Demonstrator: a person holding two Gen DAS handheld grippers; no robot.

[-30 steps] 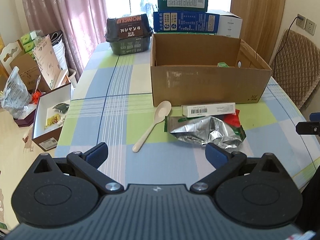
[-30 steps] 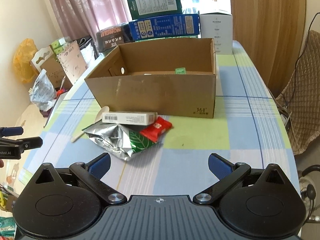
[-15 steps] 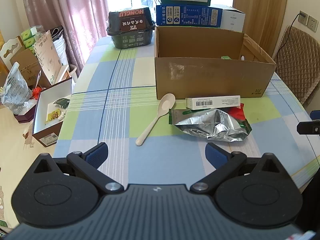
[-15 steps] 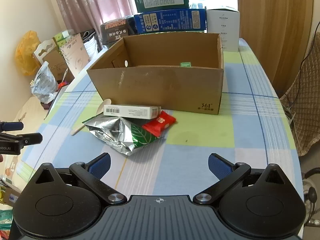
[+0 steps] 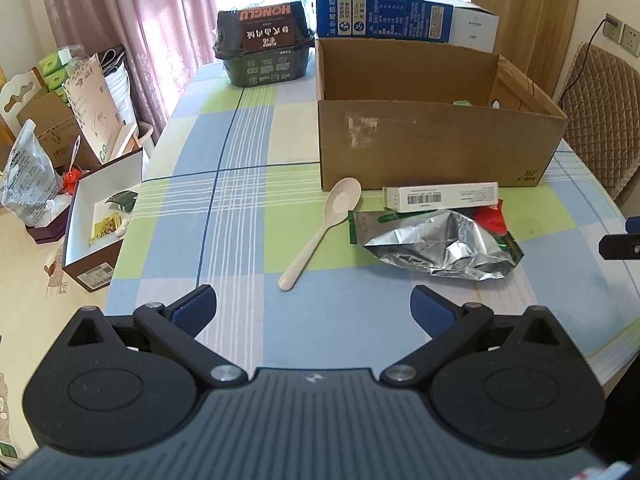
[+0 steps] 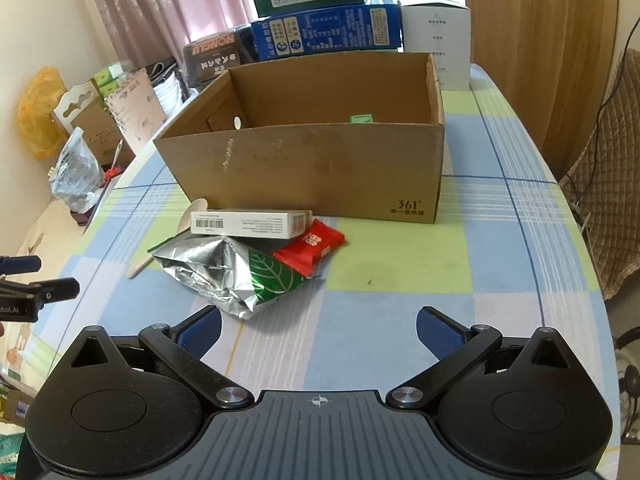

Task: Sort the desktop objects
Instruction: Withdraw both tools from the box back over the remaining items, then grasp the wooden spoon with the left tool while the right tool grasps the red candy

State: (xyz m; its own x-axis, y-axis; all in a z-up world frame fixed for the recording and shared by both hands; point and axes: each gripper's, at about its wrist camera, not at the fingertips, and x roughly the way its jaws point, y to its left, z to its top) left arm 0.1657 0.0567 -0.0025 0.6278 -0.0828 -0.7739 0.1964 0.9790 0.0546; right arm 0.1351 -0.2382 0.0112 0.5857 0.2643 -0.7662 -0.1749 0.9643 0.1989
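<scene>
The sorting looks barely begun. The cardboard box (image 5: 436,148) stands toward the far edge of the checked tabletop (image 5: 224,240), open at the top, and only a small green item (image 6: 361,119) shows over its front wall; the rest of the box floor is hidden, so I cannot tell whether anything more lies inside. Four things remain outside, clustered just in front of the box: a pale plastic spoon (image 5: 322,232) on the left, a long white carton (image 6: 250,224) resting on a crumpled foil bag (image 6: 232,274), and a red packet (image 6: 310,246) partly under the carton's right end. The left tool (image 5: 314,306) and the right tool (image 6: 318,326) both hang over the near edge with jaws spread wide and nothing between them, so all four pieces are probably still to be picked up.
</scene>
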